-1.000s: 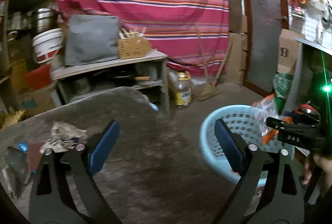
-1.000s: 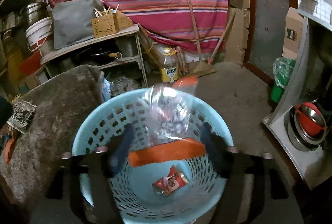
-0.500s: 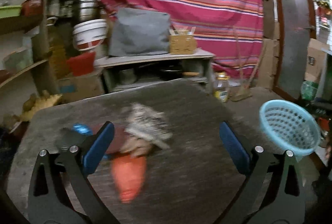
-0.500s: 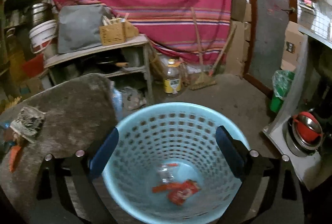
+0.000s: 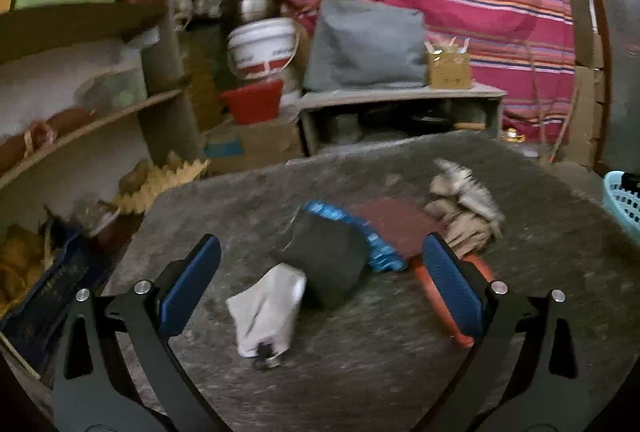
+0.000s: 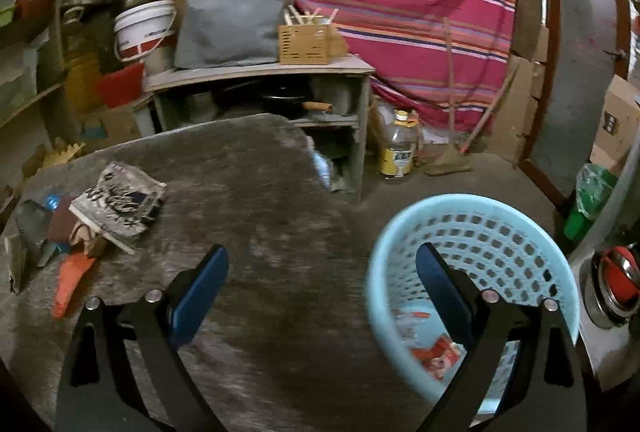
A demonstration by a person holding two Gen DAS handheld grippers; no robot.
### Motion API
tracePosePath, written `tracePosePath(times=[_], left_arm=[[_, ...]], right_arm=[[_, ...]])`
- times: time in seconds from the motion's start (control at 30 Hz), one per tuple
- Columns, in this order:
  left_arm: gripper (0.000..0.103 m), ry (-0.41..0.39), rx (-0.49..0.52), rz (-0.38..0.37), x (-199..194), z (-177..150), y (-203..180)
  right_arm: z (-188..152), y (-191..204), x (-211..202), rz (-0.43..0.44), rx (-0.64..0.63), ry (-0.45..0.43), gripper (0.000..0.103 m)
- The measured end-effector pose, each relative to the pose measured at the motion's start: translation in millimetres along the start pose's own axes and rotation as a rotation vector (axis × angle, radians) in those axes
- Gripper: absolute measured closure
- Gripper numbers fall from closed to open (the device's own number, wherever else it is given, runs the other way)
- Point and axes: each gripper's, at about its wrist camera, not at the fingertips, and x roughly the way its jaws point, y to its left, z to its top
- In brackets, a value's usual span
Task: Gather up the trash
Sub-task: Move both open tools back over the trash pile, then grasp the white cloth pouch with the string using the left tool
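Blue basket (image 6: 476,216) beside table (image 6: 260,192); both claws empty.

Each gripper, left gripper (image 5: 320,282) and right gripper (image 6: 322,290), has matte black triangular-cutout arms, two silver screws (image 5: 142,287) near each finger's base, and blue ribbed pads (image 6: 200,296) lining the fingers.

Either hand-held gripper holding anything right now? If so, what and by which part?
Nothing is held. The left hand-held gripper is open above the trash pile; the right hand-held gripper is open and empty beside the blue basket.
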Motion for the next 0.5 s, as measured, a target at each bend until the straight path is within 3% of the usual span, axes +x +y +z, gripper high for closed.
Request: tracePosePath(times=[0.13,0.2,0.33,0.4,0.5], left_arm=[[0.009,0.073,-0.037,0.001,23,-16,20],[0.020,0.109,-0.029,-0.003,34,-23,25],[0.023,0.170,-0.054,-0.027,52,-29,36],[0.032,0.183,-0.070,-0.035,56,-30,40],[0.062,0.228,-0.080,-0.050,67,-32,44]], right_arm=[[1,26,3,0.005,-0.027,-0.003,0.010],[1,37,9,0.032,-0.039,0.019,0.010],[-1,59,22,0.049,-0.068,0.062,0.010],[1,67,27,0.056,-0.077,0.067,0.010],[3,75,30,0.068,-0.080,0.069,0.010]])
